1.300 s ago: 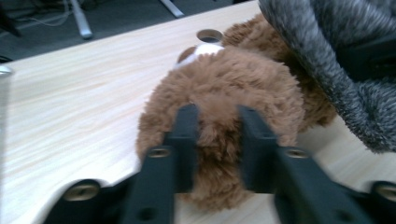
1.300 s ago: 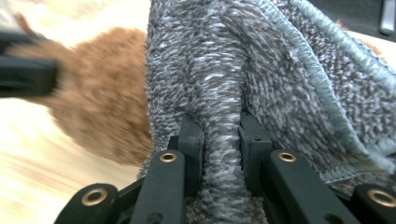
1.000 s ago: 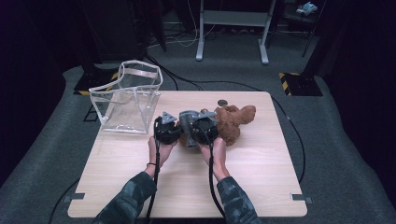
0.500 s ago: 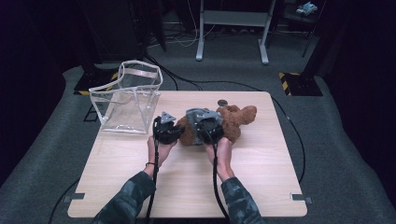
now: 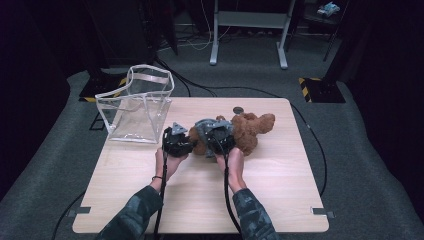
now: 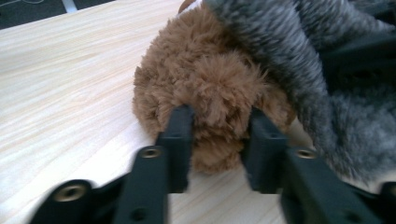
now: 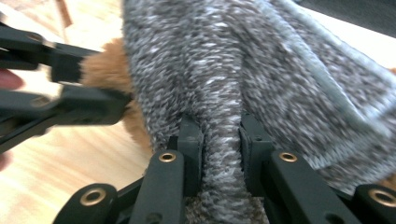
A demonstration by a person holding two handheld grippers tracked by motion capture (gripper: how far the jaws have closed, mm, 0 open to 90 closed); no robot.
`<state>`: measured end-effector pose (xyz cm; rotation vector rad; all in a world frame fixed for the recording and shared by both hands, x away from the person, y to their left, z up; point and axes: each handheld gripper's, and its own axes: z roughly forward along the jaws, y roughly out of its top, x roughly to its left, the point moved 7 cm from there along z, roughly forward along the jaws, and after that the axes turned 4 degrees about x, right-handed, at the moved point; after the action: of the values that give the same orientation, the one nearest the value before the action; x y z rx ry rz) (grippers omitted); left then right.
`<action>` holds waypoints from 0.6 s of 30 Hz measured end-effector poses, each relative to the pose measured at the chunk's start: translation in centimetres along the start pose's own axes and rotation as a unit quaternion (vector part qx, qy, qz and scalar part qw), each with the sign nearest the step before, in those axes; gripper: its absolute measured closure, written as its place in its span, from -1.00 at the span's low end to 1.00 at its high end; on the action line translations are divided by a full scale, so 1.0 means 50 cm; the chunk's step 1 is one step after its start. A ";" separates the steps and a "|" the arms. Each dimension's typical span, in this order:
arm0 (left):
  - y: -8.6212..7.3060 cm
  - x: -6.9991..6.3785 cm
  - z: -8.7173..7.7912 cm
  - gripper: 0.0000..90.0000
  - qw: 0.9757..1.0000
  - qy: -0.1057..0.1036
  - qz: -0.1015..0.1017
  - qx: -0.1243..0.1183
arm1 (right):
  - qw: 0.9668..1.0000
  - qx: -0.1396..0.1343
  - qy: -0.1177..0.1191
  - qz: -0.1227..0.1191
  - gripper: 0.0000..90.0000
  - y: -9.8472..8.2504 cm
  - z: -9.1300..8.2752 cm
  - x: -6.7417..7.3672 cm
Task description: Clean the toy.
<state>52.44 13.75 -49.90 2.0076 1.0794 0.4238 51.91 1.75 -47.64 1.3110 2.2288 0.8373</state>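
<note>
A brown teddy bear (image 5: 252, 131) lies at the middle back of the table (image 5: 150, 200), wearing a grey knit garment (image 7: 261, 60). In the left gripper view, my left gripper (image 6: 217, 116) is shut on a fluffy brown paw (image 6: 205, 79), and the fur is squeezed narrow between the jaws. Those jaws have just been opening a little, with the paw still between them. In the right gripper view, my right gripper (image 7: 219, 123) is shut on a bunched fold of the grey garment. In the high view both hands sit side by side at the bear's left end.
A clear plastic bag (image 5: 137, 107) with a white rim stands upright at the back left of the table. A small dark round thing (image 5: 238, 109) lies behind the bear. Cables trail from both grippers toward the near edge. Bare wood lies in front and to the right.
The right gripper has crept slightly farther over the bear. The left hand has held its place.
</note>
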 end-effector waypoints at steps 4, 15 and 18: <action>0.001 -0.001 0.003 0.82 1.000 0.006 0.001 -0.001 | 1.000 0.010 0.003 -0.023 0.66 -0.004 0.004 0.012; 0.005 -0.003 0.004 0.85 1.000 0.007 0.001 -0.007 | 0.998 -0.006 -0.059 0.016 0.67 -0.018 -0.055 -0.102; 0.006 -0.004 0.004 0.85 1.000 0.007 0.005 -0.005 | 0.997 -0.018 -0.076 0.023 0.67 -0.019 -0.076 -0.130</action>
<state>52.62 13.37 -49.78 2.0036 1.0739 0.4474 51.98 -5.46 -45.17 1.3653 2.0639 0.7643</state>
